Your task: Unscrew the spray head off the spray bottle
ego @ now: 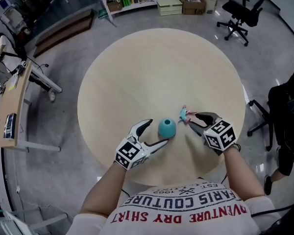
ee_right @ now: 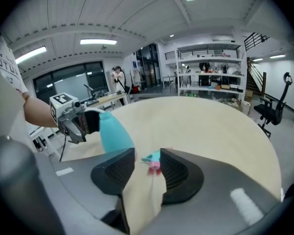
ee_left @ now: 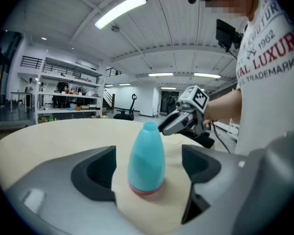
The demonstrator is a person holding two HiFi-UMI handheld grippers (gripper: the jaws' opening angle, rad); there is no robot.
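Spray head off, both grippers standing open, nothing being held.
Spray bottle (ego: 167, 128) is standing upright on the table (ego: 137, 72), neck bare, sitting between the jaws of the left gripper (ego: 157, 132); those jaws are standing wide and neither pad is touching it, so my read is the brace is no longer needed. Spray head (ee_right: 153, 160) is lying on the table at the jaw tips of the right gripper (ego: 192, 118), just beside the bottle; jaws are standing parted with a clear gap, not clamping it. Looks like it is being left within easy reach. Judging the unscrew step as done.
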